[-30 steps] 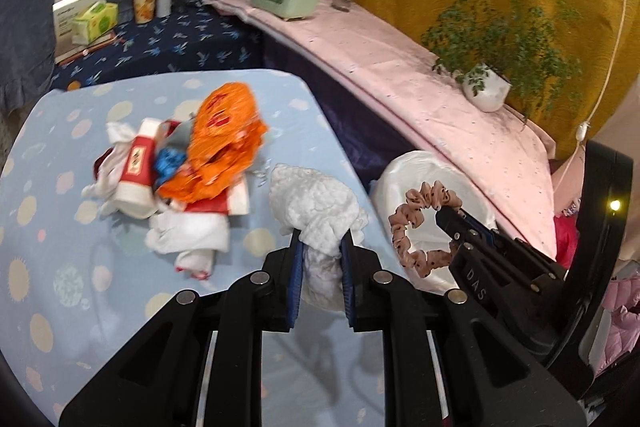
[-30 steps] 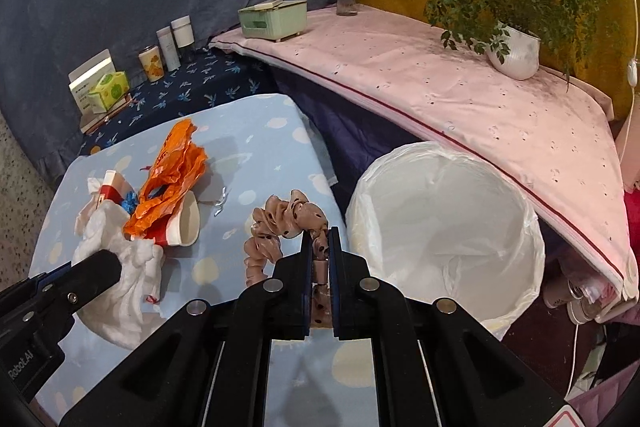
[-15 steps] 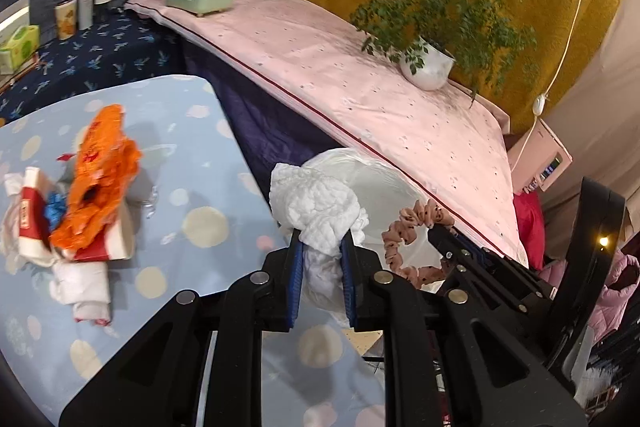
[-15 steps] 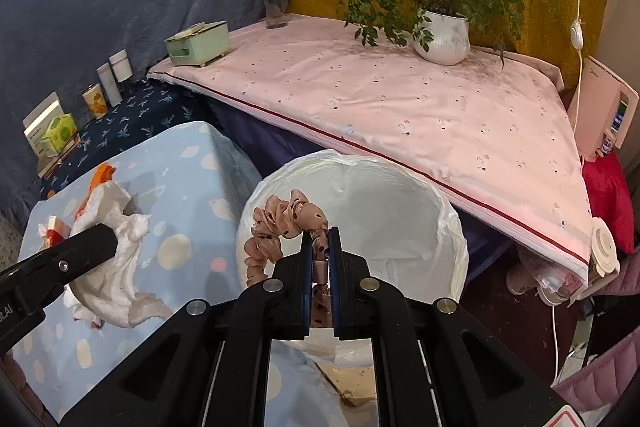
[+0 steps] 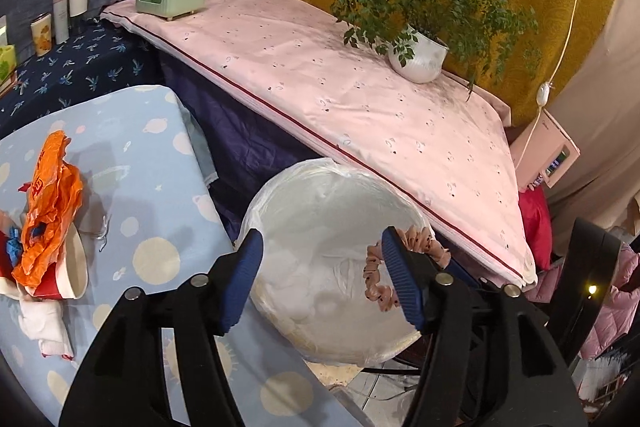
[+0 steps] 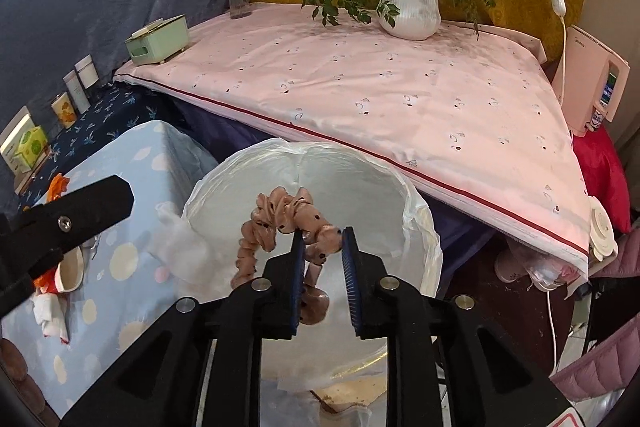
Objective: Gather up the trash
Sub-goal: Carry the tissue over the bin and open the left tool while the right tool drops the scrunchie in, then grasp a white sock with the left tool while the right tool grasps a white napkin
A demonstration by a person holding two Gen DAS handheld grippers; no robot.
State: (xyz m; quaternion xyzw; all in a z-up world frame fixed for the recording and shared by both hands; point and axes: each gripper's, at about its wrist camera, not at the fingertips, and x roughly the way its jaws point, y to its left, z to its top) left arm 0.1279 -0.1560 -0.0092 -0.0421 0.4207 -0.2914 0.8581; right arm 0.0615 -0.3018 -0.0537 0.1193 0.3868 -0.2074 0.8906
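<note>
Now both grippers are opening over the bin point(image 6: 420, 227).
The left gripper point(image 5: 324, 281) is gaping wide, its tissue gone; the right gripper point(image 6: 322, 267) is releasing the scrunchie point(image 6: 280, 215).

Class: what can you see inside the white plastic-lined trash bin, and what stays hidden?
Inside the white plastic-lined trash bin, a crumpled white tissue lies low. The pink frilly scrunchie hangs above. The bin's bottom is covered.

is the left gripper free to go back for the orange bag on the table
Probably yes. The left gripper is open with nothing between its fingers, over the bin. The orange bag lies on top of the pile on the table, with nothing covering it.
</note>
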